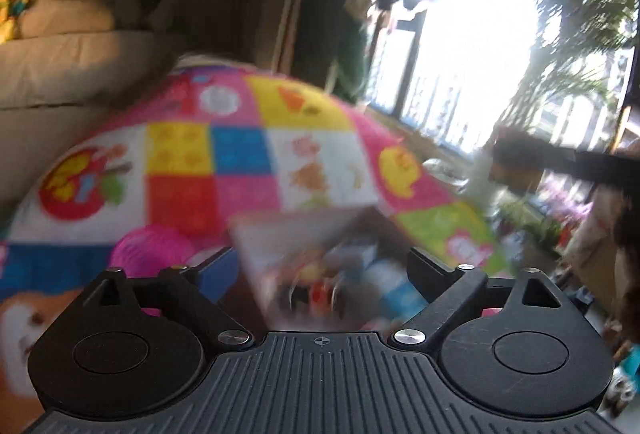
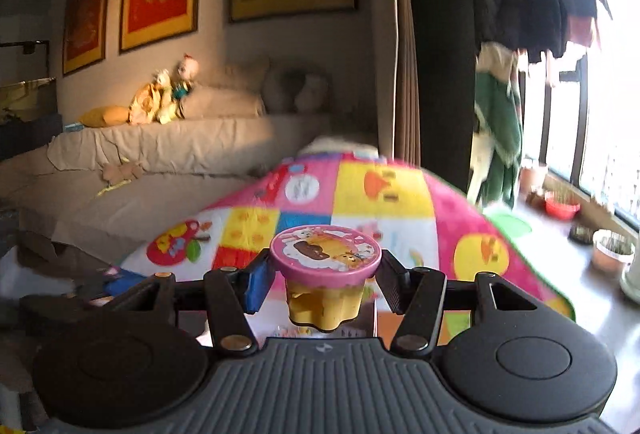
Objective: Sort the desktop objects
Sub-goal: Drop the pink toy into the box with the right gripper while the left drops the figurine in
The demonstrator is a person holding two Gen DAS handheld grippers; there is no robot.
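Note:
My right gripper [image 2: 325, 276] is shut on a small yellow tub with a pink cartoon lid [image 2: 325, 254] and holds it above the colourful patchwork mat [image 2: 384, 193]. My left gripper [image 1: 320, 266] is open and empty, its fingers spread wide. Below it is a blurred cardboard box [image 1: 280, 234] with several small toys inside. A pink round object [image 1: 150, 250] lies on the mat [image 1: 240, 153] left of the box. The left wrist view is motion-blurred.
A beige sofa [image 2: 180, 145] with dolls [image 2: 160, 97] stands behind the mat. Clothes [image 2: 520, 1] hang by the bright window on the right. Plant pots [image 2: 612, 250] and a red bowl [image 2: 562, 207] line the sill. A palm plant [image 1: 580, 33] stands right.

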